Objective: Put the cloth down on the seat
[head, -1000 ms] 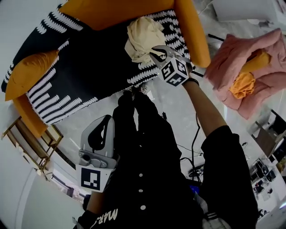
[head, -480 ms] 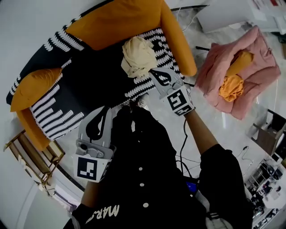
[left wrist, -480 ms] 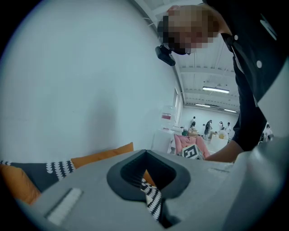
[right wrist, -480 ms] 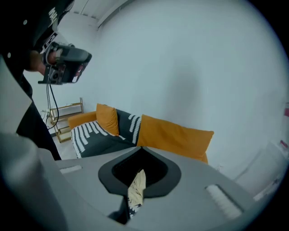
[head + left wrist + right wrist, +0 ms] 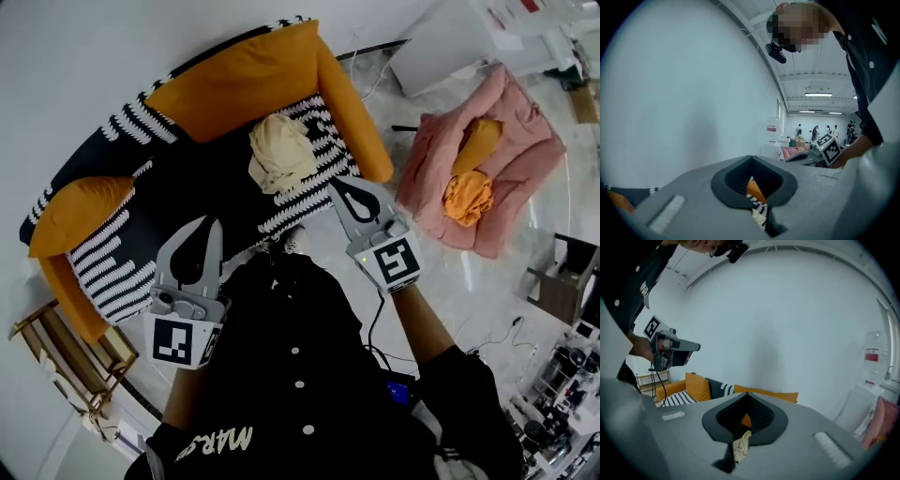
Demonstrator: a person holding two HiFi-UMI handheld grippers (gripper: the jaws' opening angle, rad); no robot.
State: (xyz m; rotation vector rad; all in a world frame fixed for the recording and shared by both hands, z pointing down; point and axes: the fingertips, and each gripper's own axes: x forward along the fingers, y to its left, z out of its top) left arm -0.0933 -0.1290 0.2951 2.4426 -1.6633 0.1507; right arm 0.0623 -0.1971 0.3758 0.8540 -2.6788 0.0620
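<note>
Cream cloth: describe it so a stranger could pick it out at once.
On the orange sofa with the black-and-white seat cover, the cream cloth lies crumpled near the armrest at the picture's right. It is the only plain pale bundle; the other loose cloth is orange, on the pink cushion.

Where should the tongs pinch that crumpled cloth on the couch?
Probably a raised fold on top of the cloth, coming from the open front of the seat: it lies bunched, and the backrest and armrest stand close behind and beside it.
</note>
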